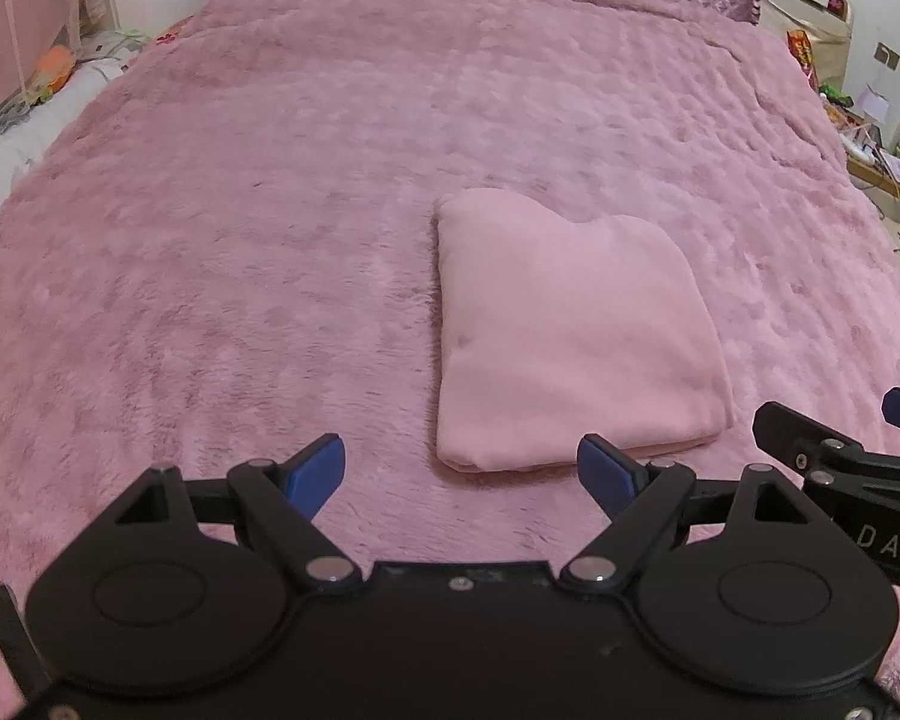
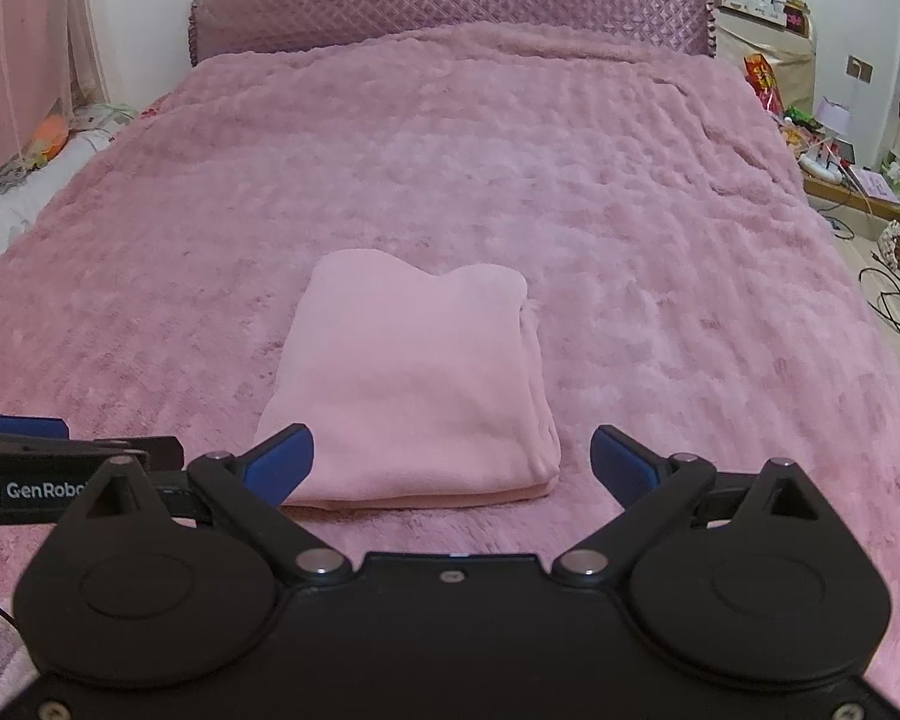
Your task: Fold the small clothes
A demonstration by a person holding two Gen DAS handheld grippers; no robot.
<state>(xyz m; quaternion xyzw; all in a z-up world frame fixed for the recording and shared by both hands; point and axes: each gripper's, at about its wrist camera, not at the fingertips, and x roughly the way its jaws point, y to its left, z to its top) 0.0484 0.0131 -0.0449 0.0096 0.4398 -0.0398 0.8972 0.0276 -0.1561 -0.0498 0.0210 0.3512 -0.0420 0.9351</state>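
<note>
- While neither tool holds anything, the left gripper (image 1: 461, 471) sits nearest the lens, blue pads spread wide over bare blanket, hovering low at the foot of the bed
- Right gripper (image 2: 452, 459): likewise wide apart and empty, set just beside its partner; its tip shows at the right edge of the left wrist view, so the two tools sit side by side
- Pink fleece garment (image 1: 564, 336), folded: a compact, roughly square packet of several layers, stacked edges showing at its near right corner, lying flat on the blanket just ahead of both tools; exact garment type cannot be told
- Position relative to tools: ahead and right of the left gripper, its near edge close to that tool's right pad; almost dead ahead of the right gripper, near edge just beyond its pads, not touching as far as can be seen
- Judgement: folding looks finished or nearly so, which would explain the released, backed-off pose
- Plush pink blanket (image 2: 660, 240): covers the whole bed, serving as the work surface
- Quilted mauve headboard (image 2: 450, 0): farthest item, across the bed's head
- Cluttered shelving (image 2: 768, 6), far right, well apart from the work
</note>
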